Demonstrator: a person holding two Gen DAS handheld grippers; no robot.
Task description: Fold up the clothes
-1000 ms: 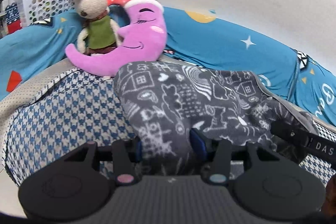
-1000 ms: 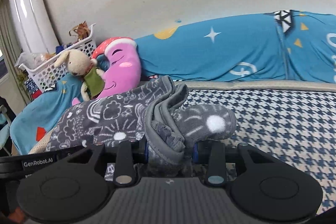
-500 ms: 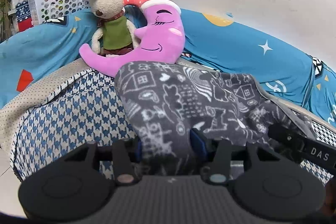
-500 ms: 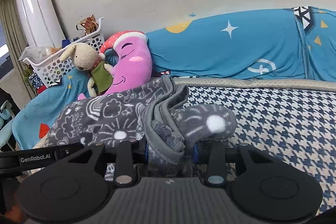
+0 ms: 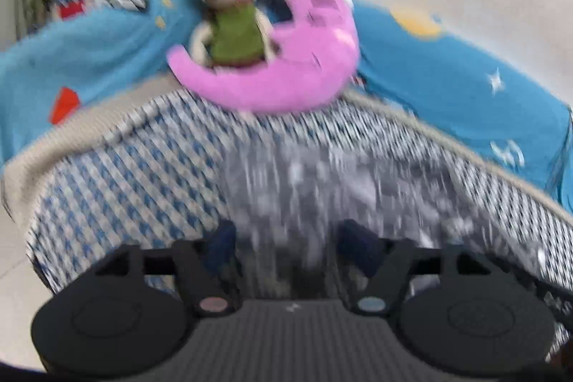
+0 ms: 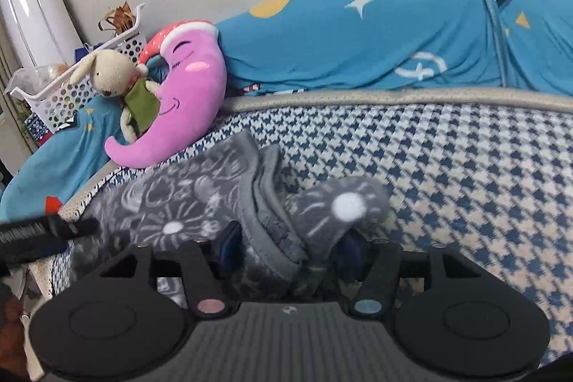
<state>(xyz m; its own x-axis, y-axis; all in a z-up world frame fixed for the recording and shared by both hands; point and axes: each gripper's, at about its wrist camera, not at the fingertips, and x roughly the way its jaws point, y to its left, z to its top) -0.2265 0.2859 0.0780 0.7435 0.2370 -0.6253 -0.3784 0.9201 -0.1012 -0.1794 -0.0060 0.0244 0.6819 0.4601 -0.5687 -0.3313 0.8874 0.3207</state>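
Fleece, grey with white doodle print — the garment point(image 6: 200, 199) lies bunched on the blue-and-white houndstooth mattress point(image 6: 447, 174), near its front left corner, with a folded grey hem standing up through its middle. The right gripper point(image 6: 292, 249) is clamped on that bunched hem, cloth filling the space between its blue-padded fingers point(image 6: 229, 246). The left gripper point(image 5: 286, 242) shows in a badly blurred view; streaked grey fabric point(image 5: 322, 188) fills the gap between its fingers, and they appear to be pinching it. In the right wrist view the left tool's black body pokes in at the left edge, beside the garment. Behind the cloth a pink moon pillow point(image 6: 179, 117) rests on the mattress edge with a beige rabbit toy point(image 6: 118, 85) in a green vest leaning on it. A blue star-print duvet point(image 6: 394, 42) runs along the wall, and a white basket point(image 6: 71, 88) stands at the left — past the pillow.
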